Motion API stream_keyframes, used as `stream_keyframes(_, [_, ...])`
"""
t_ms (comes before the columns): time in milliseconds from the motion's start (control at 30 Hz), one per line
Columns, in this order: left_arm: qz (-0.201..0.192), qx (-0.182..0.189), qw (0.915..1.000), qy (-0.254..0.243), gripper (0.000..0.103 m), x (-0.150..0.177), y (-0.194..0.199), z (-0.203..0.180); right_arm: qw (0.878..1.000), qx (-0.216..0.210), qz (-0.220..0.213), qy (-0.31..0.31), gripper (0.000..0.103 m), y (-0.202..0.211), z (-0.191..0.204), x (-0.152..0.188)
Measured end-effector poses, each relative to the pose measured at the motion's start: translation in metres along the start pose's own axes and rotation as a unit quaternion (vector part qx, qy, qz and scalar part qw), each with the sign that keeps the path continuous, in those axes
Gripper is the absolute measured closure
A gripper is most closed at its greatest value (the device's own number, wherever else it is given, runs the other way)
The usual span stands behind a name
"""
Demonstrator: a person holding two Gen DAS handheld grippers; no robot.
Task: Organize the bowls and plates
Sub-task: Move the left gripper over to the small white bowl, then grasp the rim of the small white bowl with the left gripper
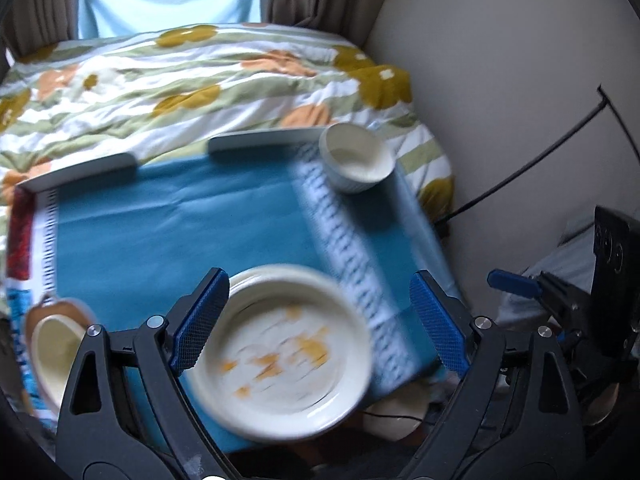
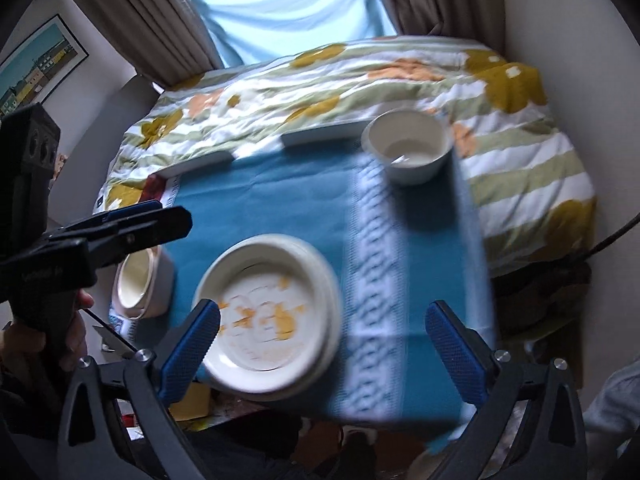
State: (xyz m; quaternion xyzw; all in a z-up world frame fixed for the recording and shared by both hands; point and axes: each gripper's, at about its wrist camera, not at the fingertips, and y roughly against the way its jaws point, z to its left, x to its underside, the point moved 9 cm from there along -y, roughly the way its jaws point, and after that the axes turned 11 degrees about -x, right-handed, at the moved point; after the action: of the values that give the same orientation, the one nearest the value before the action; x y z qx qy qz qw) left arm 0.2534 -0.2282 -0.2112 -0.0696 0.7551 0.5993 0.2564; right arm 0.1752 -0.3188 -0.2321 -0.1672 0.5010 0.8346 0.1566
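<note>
On the table, under a teal cloth with a white patterned band: one stack of cream plates, top plate smeared with orange residue, sitting at the near edge and slightly overhanging it. One white bowl at the far right corner, by the cloth's edge. One cream bowl at the left edge, tilted on its side. Open cloth lies between stack and far bowl; the two stand well apart. Beyond the far edge, a flowered bedspread. Left gripper: fingers spread wide, blue pads flanking the stack, apparently above it, nothing pinched. Right gripper: fingers spread wide, nothing between them, held over the stack and the near edge.
</note>
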Motion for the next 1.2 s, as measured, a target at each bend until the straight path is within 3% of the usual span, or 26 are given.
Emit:
stream_keyframes(167, [0.011,0.011,0.9999,-0.004,0.012,-0.034,-0.031,-0.029,0.999,0.006,-0.034,-0.028,0.001,0.016,-0.041,-0.031])
stream_keyframes(300, [0.017,0.011,0.9997,-0.016,0.012,-0.058,-0.059,-0.036,0.995,-0.005,-0.057,-0.081,0.001,0.006,-0.072,-0.056])
stream_keyframes(533, [0.042,0.022,0.9981,-0.04,0.012,-0.098,-0.116,-0.036,0.975,-0.034,-0.065,-0.211,0.002,-0.042,-0.113,-0.083])
stream_keyframes(633, [0.058,0.037,0.9967,-0.044,0.012,-0.115,-0.144,-0.033,0.961,-0.049,-0.074,-0.261,0.014,-0.06,-0.127,-0.096])
stream_keyframes(800, [0.079,0.048,0.9939,-0.061,0.014,-0.14,-0.193,-0.03,0.948,-0.052,-0.095,-0.298,0.038,-0.084,-0.145,-0.116])
stream_keyframes(867, [0.092,0.052,0.9921,-0.067,0.023,-0.143,-0.211,-0.031,0.943,-0.046,-0.098,-0.314,0.044,-0.094,-0.153,-0.12])
stream_keyframes(933, [0.112,0.061,0.9892,-0.073,0.043,-0.14,-0.228,-0.033,0.94,-0.039,-0.096,-0.325,0.05,-0.102,-0.16,-0.119])
stream_keyframes(1067, [0.133,0.073,0.9849,-0.083,0.054,-0.131,-0.249,-0.039,0.937,-0.027,-0.093,-0.335,0.057,-0.112,-0.172,-0.117])
stream_keyframes(1133, [0.137,0.081,0.9833,-0.087,0.069,-0.128,-0.256,-0.043,0.937,-0.024,-0.094,-0.336,0.068,-0.115,-0.176,-0.118])
stream_keyframes(1200, [0.141,0.086,0.9822,-0.089,0.079,-0.125,-0.261,-0.047,0.937,-0.018,-0.093,-0.336,0.071,-0.117,-0.181,-0.119])
